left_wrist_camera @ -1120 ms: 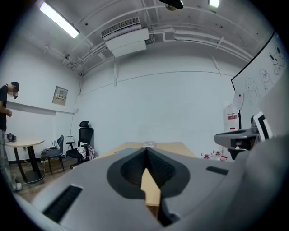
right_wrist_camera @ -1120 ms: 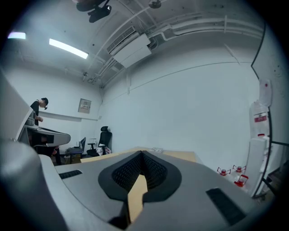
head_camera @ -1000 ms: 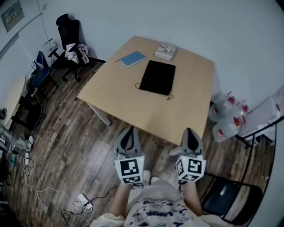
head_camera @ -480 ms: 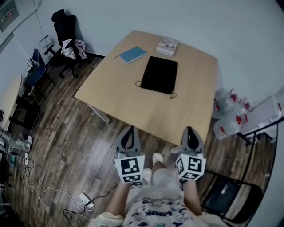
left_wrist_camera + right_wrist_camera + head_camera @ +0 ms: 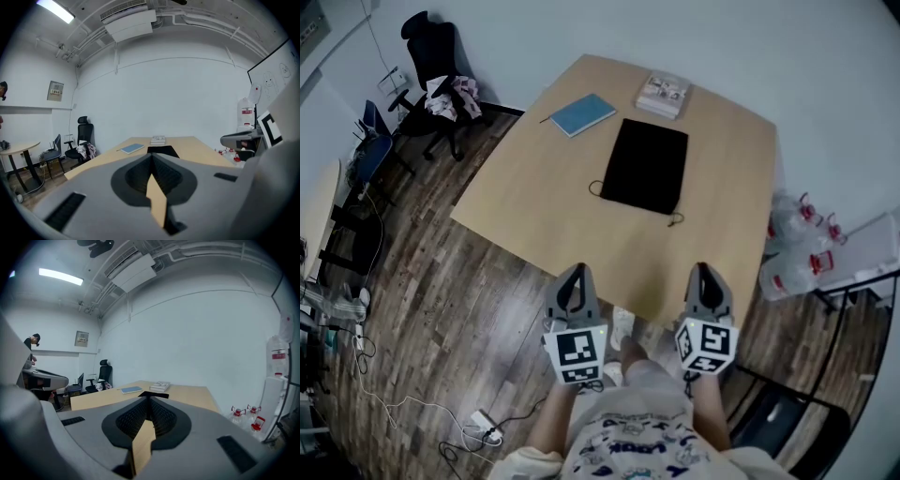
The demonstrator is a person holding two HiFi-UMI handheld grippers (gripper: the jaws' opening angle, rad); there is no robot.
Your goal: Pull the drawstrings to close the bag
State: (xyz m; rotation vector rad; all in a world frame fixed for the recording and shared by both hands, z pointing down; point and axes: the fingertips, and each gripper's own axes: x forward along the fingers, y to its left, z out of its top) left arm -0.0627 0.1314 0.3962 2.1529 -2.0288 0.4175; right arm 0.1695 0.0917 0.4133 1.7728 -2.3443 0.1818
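Two clenched, empty sets of jaws: left gripper (image 5: 573, 272) and right gripper (image 5: 703, 271) hang short of the tabletop (image 5: 546, 192). The black bag (image 5: 649, 167) lies flat mid-tabletop, well ahead. Best open both, then pinch the left drawstring loop (image 5: 594, 187) and right drawstring (image 5: 677, 220).

Cool, even indoor light from long white ceiling strip lamp (image 5: 61, 276); soft shadows; fisheye curvature, black vignetted corners.
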